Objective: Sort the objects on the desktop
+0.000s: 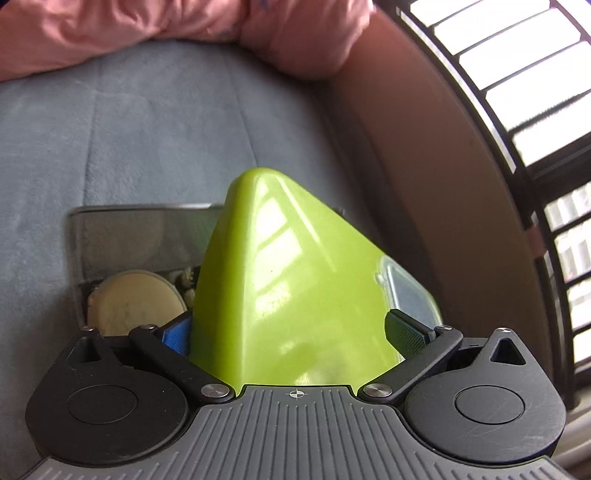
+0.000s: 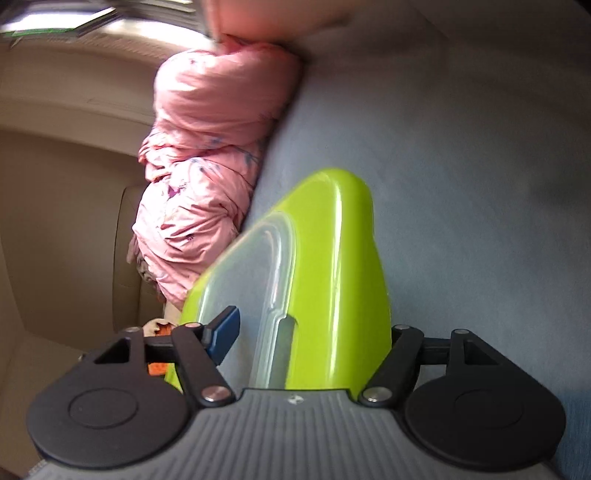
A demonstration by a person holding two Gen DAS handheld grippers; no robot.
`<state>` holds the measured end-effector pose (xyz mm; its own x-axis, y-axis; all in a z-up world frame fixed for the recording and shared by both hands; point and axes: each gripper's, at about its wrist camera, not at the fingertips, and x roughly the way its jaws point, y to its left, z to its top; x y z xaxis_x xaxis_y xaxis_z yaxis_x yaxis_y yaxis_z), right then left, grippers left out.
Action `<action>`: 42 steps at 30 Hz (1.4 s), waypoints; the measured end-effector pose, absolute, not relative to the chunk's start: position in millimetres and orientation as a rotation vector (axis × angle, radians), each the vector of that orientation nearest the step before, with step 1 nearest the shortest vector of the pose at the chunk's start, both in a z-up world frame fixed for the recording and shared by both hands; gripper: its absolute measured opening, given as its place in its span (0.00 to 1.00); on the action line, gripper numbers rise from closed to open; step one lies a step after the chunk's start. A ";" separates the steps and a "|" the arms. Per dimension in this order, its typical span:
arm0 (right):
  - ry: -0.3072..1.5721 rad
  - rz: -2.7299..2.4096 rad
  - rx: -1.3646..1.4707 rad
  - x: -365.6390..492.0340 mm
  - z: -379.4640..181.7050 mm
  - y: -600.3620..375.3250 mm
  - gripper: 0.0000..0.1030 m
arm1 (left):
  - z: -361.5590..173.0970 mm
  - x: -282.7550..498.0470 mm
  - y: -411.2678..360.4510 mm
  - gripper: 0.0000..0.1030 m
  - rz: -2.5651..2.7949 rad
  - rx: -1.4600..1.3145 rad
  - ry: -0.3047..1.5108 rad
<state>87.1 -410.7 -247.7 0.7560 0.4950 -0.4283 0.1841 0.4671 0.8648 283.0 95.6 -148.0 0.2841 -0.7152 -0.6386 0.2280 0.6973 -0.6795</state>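
Where pink bedding [image 1: 184,29] bunches, grey-blue cloth [image 1: 147,129] spreads beneath barred windows [image 1: 517,74].

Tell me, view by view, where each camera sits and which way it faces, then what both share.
Left wrist: sits on the left gripper, looking down along its fingers past a lime-green box at a mesh tray on grey fabric; only gripper hardware shows.
Right wrist: sits on the right gripper, facing along the same lime-green box and its clear lid toward a pink quilt; only gripper hardware shows.
Shared: the box, grey fabric, pink quilt.
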 end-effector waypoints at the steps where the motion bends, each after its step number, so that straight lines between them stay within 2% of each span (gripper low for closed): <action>1: 0.719 0.239 1.063 97.5 -239.7 -407.0 0.66 | -143.4 278.9 107.2 1.00 -0.651 -0.535 1.088; 4: 0.702 0.330 0.965 132.1 -215.5 -384.5 0.66 | -135.6 264.4 145.2 1.00 -0.579 -0.621 1.010; 8: 0.711 0.457 0.843 185.5 -193.1 -347.1 0.66 | -160.5 257.7 191.9 1.00 -0.466 -0.772 0.950; 15: 0.891 0.539 0.778 239.4 -208.5 -318.4 0.66 | -216.9 243.3 212.9 1.00 -0.360 -0.898 1.041; 16: 0.917 0.536 0.787 242.0 -212.1 -318.9 0.64 | -223.3 242.2 213.2 1.00 -0.359 -0.918 1.045; 18: 0.941 0.516 0.842 242.4 -214.2 -325.4 0.61 | -232.0 239.7 215.8 1.00 -0.353 -0.962 1.049; 20: 0.948 0.512 0.914 241.4 -213.8 -332.8 0.70 | -237.9 237.1 217.3 1.00 -0.350 -0.992 1.049; 23: 0.981 0.554 1.010 237.6 -216.8 -342.1 0.79 | -242.8 235.2 221.6 1.00 -0.367 -1.038 1.057; 26: 1.020 0.572 1.161 231.0 -230.4 -355.4 0.78 | -240.6 231.8 225.6 1.00 -0.384 -1.079 1.057; 32: 0.953 0.509 1.529 207.0 -264.4 -396.8 0.77 | -231.9 225.9 215.0 1.00 -0.403 -1.037 1.086; 34: 0.966 0.398 1.608 198.1 -281.5 -410.8 0.87 | -229.7 222.9 210.3 1.00 -0.416 -1.028 1.097; 37: 0.966 0.184 1.473 174.0 -288.2 -428.0 0.83 | -226.2 220.5 204.6 1.00 -0.444 -1.024 1.090; 42: 0.798 0.188 1.022 121.3 -245.1 -400.9 0.80 | -228.9 231.0 195.2 1.00 -0.409 -0.989 1.127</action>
